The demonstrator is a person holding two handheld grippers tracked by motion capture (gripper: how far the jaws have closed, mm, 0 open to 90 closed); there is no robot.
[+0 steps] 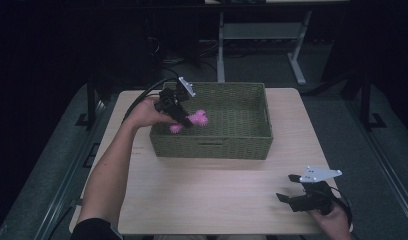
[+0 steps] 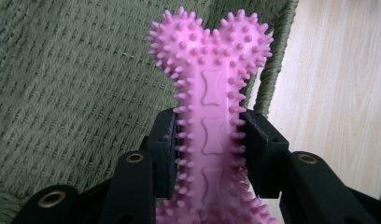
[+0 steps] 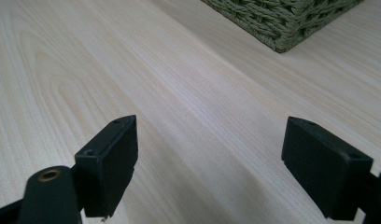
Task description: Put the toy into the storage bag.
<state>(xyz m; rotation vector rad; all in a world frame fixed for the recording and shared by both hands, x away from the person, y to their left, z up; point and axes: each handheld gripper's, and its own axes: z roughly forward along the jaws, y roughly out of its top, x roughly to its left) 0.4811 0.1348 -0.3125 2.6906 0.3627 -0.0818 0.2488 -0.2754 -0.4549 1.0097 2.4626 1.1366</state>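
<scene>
I am holding the left gripper (image 1: 179, 114) over the green woven basket's (image 1: 242, 145) left end, jaws clamping a spiky pink bone toy (image 2: 212, 112). My right gripper (image 1: 291, 187) is resting near the table's (image 1: 202, 195) right edge, jaws apart.

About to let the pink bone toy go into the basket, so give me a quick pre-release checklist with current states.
1. Left gripper clamped on pink bone toy: ok.
2. Toy gripped at its shank, both ends free: ok.
3. Toy over the green woven basket, inside its rim: ok.
4. Basket floor below the toy free of other items: ok.
5. Right gripper open, off to the side over the table: ok.
6. Toy's height above basket floor: cannot tell.
</scene>
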